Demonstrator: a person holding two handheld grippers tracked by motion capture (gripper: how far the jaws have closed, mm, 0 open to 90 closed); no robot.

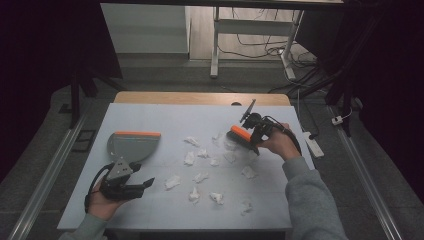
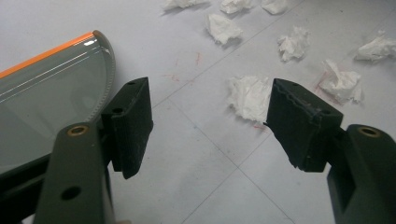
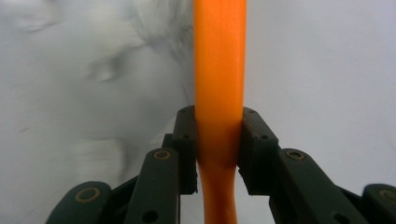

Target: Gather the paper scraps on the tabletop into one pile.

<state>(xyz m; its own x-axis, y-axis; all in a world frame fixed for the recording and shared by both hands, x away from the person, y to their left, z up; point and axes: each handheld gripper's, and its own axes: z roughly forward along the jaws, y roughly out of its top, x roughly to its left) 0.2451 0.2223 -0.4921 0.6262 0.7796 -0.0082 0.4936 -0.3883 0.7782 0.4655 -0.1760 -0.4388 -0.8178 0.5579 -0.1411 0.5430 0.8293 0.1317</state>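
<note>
The brush (image 1: 241, 135) is held near the tabletop's (image 1: 150, 210) right edge, clamped at its orange handle by the right claw (image 3: 218, 140); its long axis is seen running from upper left to lower right in the high view, bristles down among the paper scraps (image 1: 201, 177). The left claw (image 2: 210, 121) is spread wide and empty beside the dustpan (image 1: 133, 144), near the left edge.
</note>
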